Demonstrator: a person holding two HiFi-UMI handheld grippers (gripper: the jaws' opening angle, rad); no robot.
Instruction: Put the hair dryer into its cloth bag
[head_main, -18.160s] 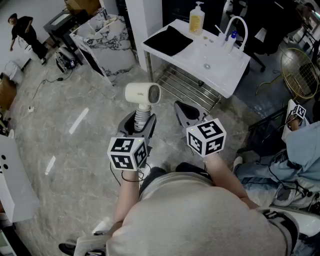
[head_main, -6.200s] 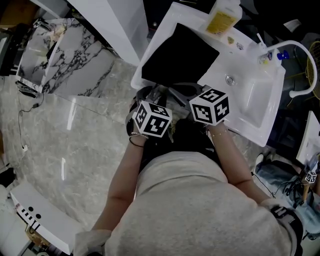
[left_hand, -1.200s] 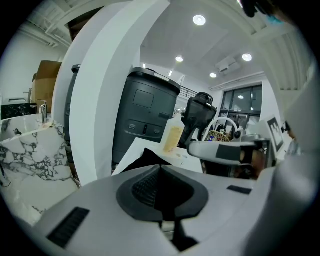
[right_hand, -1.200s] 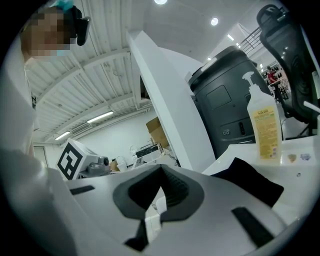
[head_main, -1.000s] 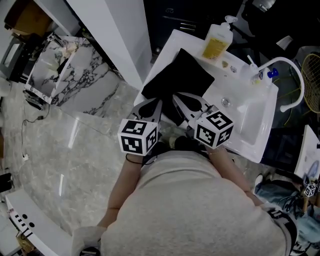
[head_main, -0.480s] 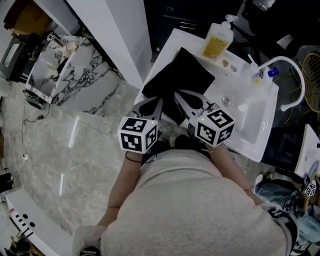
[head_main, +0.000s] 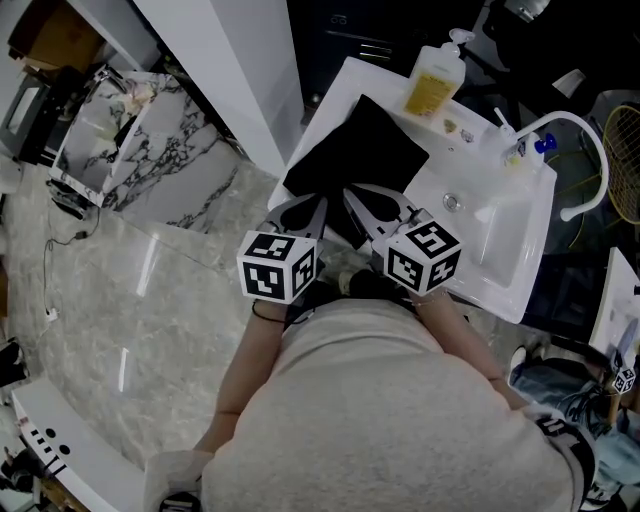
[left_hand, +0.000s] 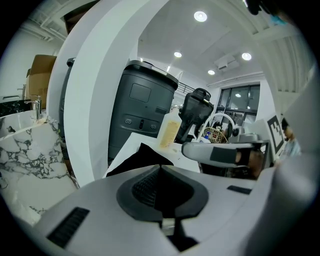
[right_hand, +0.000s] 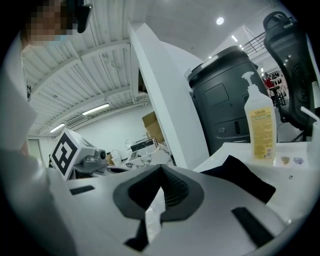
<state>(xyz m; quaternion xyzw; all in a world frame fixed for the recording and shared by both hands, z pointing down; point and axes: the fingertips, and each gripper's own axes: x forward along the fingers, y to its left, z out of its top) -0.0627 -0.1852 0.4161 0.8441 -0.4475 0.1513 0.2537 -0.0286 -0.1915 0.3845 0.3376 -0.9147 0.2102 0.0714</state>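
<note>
Head view: both tools are held side by side at the near edge of the white sink counter (head_main: 428, 172). The left gripper (head_main: 312, 208) has its jaws together with nothing in them, and so does the right gripper (head_main: 358, 198). The black cloth bag (head_main: 360, 150) lies flat on the counter at 12 o'clock from the jaw tips. The tips are at its near edge; I can't tell if they touch it. A soap bottle (head_main: 432, 88) stands at 1 o'clock from the bag and the faucet (head_main: 575, 140) is at 3 o'clock, across the basin. A marble slab (head_main: 150, 140) stands on the floor at 9 o'clock.

Left gripper view: the left gripper (left_hand: 160, 167) is closed, pads meeting, nothing between them. The cloth bag (left_hand: 142, 157) sits just past the tips toward 11 o'clock, with one corner peaked up. The soap bottle (left_hand: 170, 132) is behind it at 12 o'clock, and a dark grey cabinet (left_hand: 142, 107) stands further back. The right gripper (left_hand: 220, 152) comes in from 3 o'clock.

Right gripper view: the right gripper (right_hand: 161, 170) is closed and empty. The cloth bag (right_hand: 240, 177) is at 3 o'clock on the counter and the soap bottle (right_hand: 260, 127) at 2 o'clock. The left gripper's marker cube (right_hand: 67, 152) is at 9 o'clock.
</note>
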